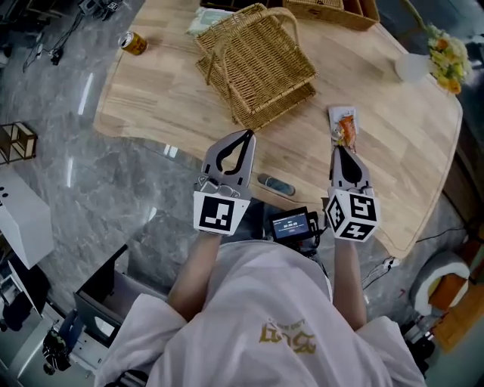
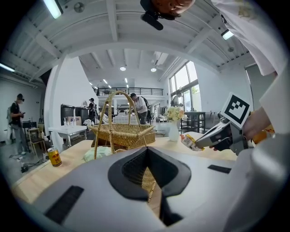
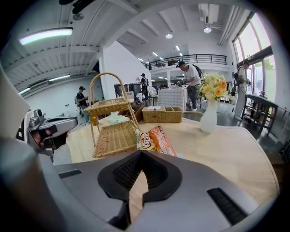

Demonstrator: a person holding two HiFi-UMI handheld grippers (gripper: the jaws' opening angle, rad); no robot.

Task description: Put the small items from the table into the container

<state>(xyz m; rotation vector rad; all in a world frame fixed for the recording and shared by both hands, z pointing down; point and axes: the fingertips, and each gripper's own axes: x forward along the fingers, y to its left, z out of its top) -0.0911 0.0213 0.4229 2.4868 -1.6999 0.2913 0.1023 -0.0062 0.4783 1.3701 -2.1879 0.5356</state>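
A wicker basket (image 1: 253,64) with a hoop handle stands mid-table, also seen in the left gripper view (image 2: 122,133) and the right gripper view (image 3: 113,136). My right gripper (image 1: 338,150) (image 3: 142,152) is shut on the near end of an orange-and-white snack packet (image 1: 345,125) (image 3: 156,138), which sticks out beyond the jaws just right of the basket. The left gripper view shows the packet (image 2: 189,142) hanging at that gripper's tip. My left gripper (image 1: 248,136) (image 2: 146,149) hovers over the table's near edge below the basket, fingertips together and nothing between them.
A gold can (image 1: 134,43) sits at the table's far left corner. A pale green packet (image 1: 204,19) lies behind the basket, with a wicker tray (image 1: 333,9) at the back. A white flower vase (image 1: 435,57) stands far right. A small grey oblong (image 1: 276,185) lies near the table's (image 1: 393,151) front edge.
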